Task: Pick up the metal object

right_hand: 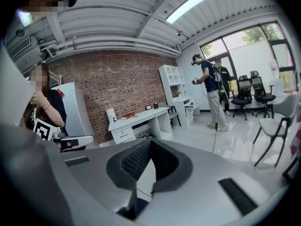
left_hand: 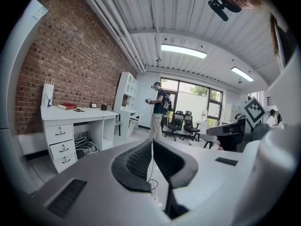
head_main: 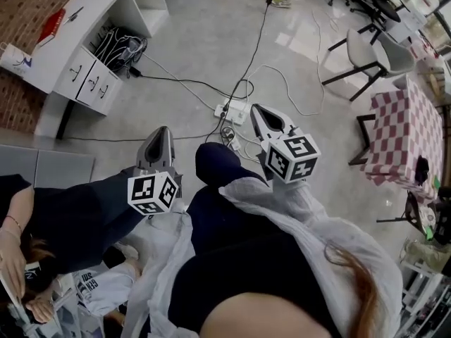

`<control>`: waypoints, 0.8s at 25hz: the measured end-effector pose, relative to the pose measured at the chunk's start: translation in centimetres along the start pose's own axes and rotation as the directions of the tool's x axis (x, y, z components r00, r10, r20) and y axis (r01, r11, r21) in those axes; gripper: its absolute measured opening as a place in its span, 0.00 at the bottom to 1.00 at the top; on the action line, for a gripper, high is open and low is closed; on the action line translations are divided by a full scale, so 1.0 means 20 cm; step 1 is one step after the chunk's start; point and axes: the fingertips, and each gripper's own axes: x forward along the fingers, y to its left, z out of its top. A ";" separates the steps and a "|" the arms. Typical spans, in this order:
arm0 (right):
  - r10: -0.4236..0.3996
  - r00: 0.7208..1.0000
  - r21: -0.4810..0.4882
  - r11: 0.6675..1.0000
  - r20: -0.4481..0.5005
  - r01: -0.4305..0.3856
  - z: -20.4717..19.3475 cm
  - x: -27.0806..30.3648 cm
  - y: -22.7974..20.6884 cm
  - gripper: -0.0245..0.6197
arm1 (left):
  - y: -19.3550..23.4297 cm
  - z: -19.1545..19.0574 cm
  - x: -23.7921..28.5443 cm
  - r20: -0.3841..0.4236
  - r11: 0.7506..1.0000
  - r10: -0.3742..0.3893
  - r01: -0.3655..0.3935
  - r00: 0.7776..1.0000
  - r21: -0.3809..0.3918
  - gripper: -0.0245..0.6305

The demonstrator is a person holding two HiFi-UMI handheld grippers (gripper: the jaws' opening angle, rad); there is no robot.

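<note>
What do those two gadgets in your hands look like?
The left hand-held gripper and right hand-held gripper are grey, beak-shaped shells tapering to a point, lined inside with black ribbed pads. Each carries a white cube printed with black square markers. The person's sleeves are loose and white.

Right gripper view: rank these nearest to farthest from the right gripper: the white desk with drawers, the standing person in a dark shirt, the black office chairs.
1. White desk with drawers, left of centre.
2. Standing person in a dark shirt, right of centre, on the open floor.
3. Black office chairs, far right, at the back.
</note>
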 end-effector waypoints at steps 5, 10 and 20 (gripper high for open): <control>0.025 0.999 0.002 1.000 -0.023 -0.025 0.01 0.23 0.03 0.05 | 0.15 0.00 0.09 -0.013 1.000 0.024 -0.024 1.000 0.002 0.08; 0.068 0.997 0.004 0.998 -0.036 -0.067 0.07 0.53 0.08 0.05 | 0.37 0.04 0.23 -0.025 0.998 0.061 -0.061 0.998 0.001 0.08; 0.093 0.995 -0.010 0.996 -0.038 -0.093 0.36 1.22 0.01 0.05 | 0.87 0.27 0.72 -0.009 0.994 0.112 -0.112 0.994 -0.010 0.08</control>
